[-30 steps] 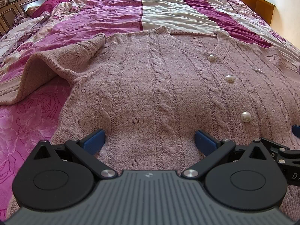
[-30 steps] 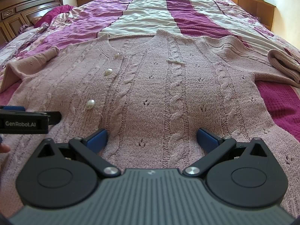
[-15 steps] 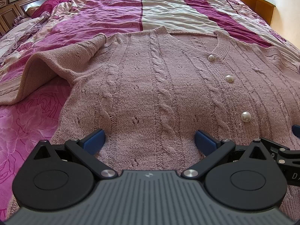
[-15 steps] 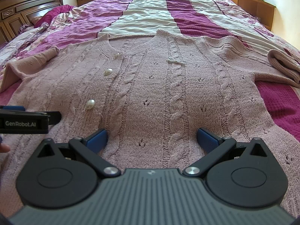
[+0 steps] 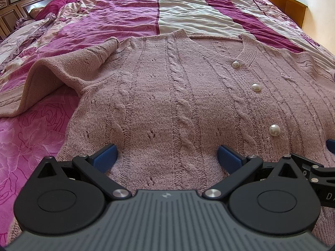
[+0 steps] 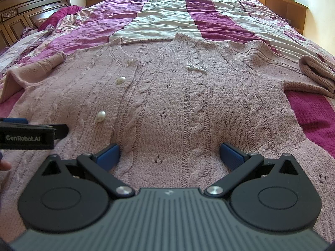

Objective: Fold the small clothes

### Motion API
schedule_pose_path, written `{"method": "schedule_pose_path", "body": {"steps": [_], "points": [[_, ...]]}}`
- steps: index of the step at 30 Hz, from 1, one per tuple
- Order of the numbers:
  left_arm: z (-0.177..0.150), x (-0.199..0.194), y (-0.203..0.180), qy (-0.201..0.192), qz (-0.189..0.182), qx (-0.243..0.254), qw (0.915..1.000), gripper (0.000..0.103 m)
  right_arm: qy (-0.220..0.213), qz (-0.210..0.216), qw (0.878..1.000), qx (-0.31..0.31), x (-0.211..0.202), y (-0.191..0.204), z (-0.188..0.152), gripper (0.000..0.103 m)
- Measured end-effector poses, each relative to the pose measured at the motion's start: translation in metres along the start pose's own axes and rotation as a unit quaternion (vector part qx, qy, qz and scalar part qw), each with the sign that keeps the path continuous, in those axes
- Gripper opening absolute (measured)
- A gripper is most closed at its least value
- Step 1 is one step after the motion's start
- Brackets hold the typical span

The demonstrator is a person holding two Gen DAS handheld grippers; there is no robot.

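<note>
A dusty-pink cable-knit cardigan lies flat, front up, on the bed, stretching ahead of both pairs of fingers. The left gripper has its fingers wide apart over the hem, clamping nothing. The right gripper is likewise spread over the knit. Pearl buttons sit ahead and left of the right fingers.

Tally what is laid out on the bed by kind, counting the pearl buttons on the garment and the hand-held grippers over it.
Knitted cardigan: 1
Pearl buttons: 3 visible
Hand-held grippers, left and right, both open: 2
Bedspread: 1
Total: 7
</note>
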State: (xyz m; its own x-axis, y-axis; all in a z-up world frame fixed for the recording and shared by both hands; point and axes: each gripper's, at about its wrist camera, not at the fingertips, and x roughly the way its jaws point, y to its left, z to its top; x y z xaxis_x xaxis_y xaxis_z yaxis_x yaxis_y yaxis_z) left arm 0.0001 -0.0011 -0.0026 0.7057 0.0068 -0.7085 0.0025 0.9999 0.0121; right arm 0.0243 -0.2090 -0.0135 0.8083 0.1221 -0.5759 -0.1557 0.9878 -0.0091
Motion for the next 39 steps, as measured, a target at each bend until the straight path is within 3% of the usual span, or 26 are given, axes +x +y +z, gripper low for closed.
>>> {"method": "schedule_pose_path", "body": {"steps": [19,24,28,34,39], "points": [[0.002,-0.001,-0.001,0.003,0.0,0.0,1.0,0.103,-0.002,0.007,1.0,0.014,-0.002,-0.003,0.003,0.103],[0.012,-0.011,0.001,0.012,-0.003,-0.003,0.9999,0.103,0.007,0.04,0.998,0.049,-0.01,-0.014,0.015,0.103],[0.024,-0.029,-0.002,-0.004,-0.012,-0.003,0.9999,0.103,0.001,0.062,0.996,0.061,-0.026,-0.03,0.033,0.103],[0.046,-0.048,-0.011,-0.016,-0.009,0.006,0.9998,0.103,-0.037,0.037,0.998,0.043,-0.05,-0.075,0.068,0.103],[0.058,-0.051,-0.018,-0.013,-0.012,0.0,0.9999,0.103,-0.063,-0.025,0.997,0.045,-0.039,-0.13,0.093,0.103]]}}
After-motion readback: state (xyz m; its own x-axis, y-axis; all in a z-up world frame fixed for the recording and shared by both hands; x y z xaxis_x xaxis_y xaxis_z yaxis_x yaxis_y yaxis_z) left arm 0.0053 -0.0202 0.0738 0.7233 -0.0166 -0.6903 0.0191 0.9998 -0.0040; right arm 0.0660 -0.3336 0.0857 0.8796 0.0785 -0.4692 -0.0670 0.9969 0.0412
